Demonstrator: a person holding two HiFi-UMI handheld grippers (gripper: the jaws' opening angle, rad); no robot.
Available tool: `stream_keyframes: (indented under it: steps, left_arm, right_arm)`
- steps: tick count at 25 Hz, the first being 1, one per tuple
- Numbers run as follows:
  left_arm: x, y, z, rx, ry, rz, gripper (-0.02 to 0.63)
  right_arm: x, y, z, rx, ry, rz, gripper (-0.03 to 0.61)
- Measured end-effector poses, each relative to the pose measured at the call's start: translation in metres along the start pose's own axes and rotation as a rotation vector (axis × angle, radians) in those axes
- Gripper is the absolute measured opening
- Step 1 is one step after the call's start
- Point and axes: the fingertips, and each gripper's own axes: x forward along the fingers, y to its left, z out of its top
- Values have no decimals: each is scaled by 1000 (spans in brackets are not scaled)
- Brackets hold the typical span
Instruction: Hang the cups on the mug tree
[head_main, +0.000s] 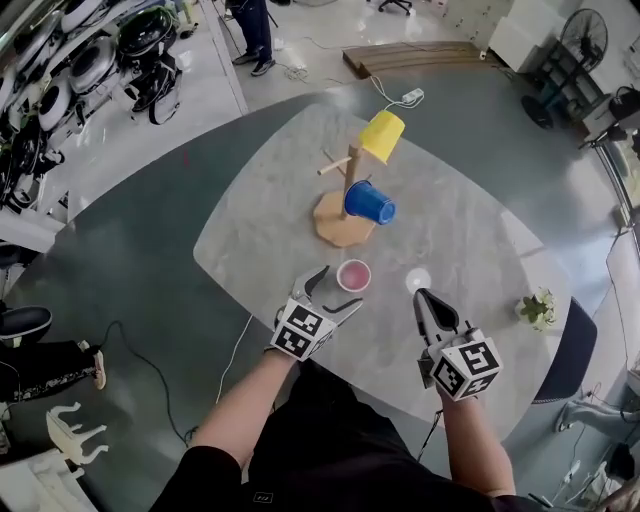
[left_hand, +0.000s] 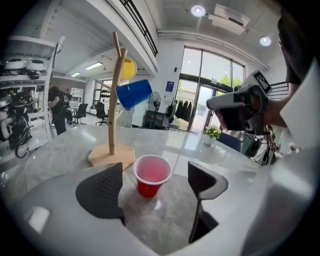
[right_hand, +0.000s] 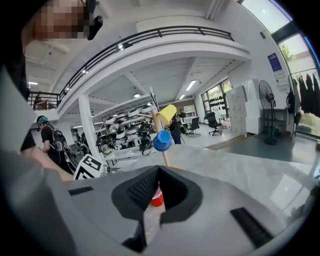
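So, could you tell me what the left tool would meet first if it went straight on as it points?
Most likely the red cup: it stands upright just ahead of the left tool, in line with its open jaws.

On my left gripper (left_hand: 155, 166) the pads (left_hand: 102, 192) are matt black, finely ribbed, rubber I think. The mug tree (left_hand: 111, 156) is pale matt wood; its blue cup (left_hand: 134, 93), yellow cup (left_hand: 128, 68) and the red cup (left_hand: 151, 176) beside it are smooth plastic, on a glossy stone-look table (left_hand: 60, 155).
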Motion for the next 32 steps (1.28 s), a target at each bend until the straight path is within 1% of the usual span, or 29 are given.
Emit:
stream_keyframes:
  steps: [2, 4, 9, 12, 14, 17, 19, 24, 32]
  left_arm:
    - [10, 2, -12, -5, 21, -1, 399]
    - [18, 4, -19, -18, 22, 0, 400]
    - [41, 6, -25, -17, 31, -12, 399]
    - [51, 7, -33, -6, 53, 7, 399]
    - [55, 9, -32, -9, 49, 32, 397]
    - [62, 9, -22, -2, 33, 61, 393]
    - [63, 6, -16, 14, 40, 74, 362]
    - [56, -4, 2, 38, 47, 88, 354]
    - [24, -23, 51, 51, -17, 98, 353]
  right_arm:
    - [-2, -1, -8, 4, 22, 0, 12]
    - [-4, -5, -15, 5, 40, -7, 12]
    - [-16, -29, -11, 5, 36, -58, 12]
    - [-25, -43, -10, 18, 27, -86, 12]
    - [-30, -47, -11, 24, 24, -97, 12]
    - [-39, -53, -12, 31, 13, -111, 12]
    - [-47, -56, -11, 43, 1, -123, 12]
    - [-65, -62, -3, 51, -30, -135, 12]
    - [-81, -57, 13, 62, -98, -112, 12]
